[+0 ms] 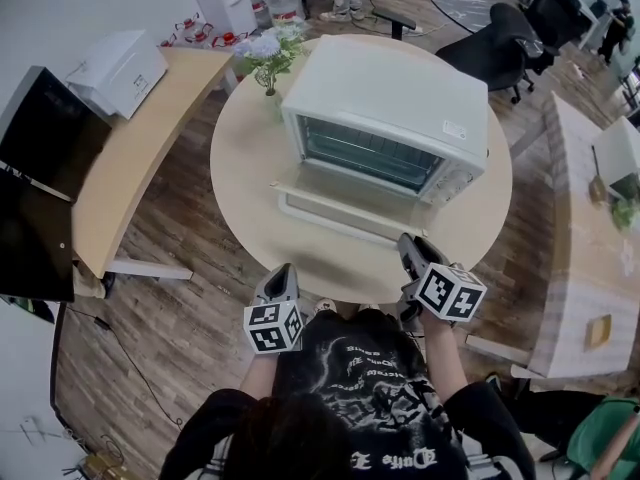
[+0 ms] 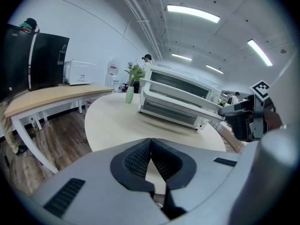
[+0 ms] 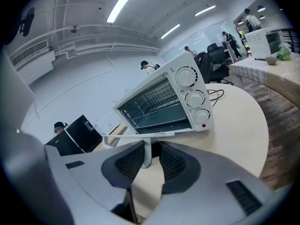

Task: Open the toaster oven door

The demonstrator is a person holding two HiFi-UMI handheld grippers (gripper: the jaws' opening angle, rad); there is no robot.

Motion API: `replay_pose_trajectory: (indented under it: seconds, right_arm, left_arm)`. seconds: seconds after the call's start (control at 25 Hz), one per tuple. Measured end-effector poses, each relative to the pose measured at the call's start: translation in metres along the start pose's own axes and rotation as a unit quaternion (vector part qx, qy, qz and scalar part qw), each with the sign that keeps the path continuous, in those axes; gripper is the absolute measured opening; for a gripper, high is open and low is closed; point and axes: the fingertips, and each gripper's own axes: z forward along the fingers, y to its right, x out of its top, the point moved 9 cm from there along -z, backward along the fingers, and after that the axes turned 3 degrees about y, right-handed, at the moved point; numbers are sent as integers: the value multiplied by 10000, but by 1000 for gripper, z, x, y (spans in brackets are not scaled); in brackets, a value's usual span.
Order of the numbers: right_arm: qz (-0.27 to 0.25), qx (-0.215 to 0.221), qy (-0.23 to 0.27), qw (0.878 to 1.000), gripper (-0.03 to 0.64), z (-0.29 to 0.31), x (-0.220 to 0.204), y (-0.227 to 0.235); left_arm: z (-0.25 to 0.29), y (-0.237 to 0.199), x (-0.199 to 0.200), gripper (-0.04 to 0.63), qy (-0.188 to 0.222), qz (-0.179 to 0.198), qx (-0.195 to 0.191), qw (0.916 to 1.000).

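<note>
white metal oven point(image 1: 390, 93) on the round wooden table point(image 1: 250, 163), glass door point(image 1: 340, 208) lying flat open, wire rack point(image 3: 159, 100) inside. right tool point(image 3: 151, 150) part open, ribbed pads astride the door handle point(image 3: 140, 135); left tool point(image 2: 151, 146) closed, empty.

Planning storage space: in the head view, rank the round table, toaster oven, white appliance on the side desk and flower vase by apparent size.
1. round table
2. toaster oven
3. white appliance, farther off, so true size unsure
4. flower vase
</note>
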Motion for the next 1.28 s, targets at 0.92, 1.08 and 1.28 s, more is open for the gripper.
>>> replay_pose_trajectory:
  seconds: [0.92, 1.08, 1.28]
  right_arm:
    - [-930, -273, 22, 9953, 101, -5, -65, 4]
    - [-1067, -350, -82, 9936, 101, -4, -77, 7]
    - [-1159, -412, -171, 9923, 101, -2, -90, 11]
  left_arm:
    - [-11, -31, 8, 17, 233, 133, -74, 9996]
    - [-13, -36, 5, 17, 226, 79, -37, 9997]
    - [-12, -37, 4, 17, 198, 112, -51, 9997]
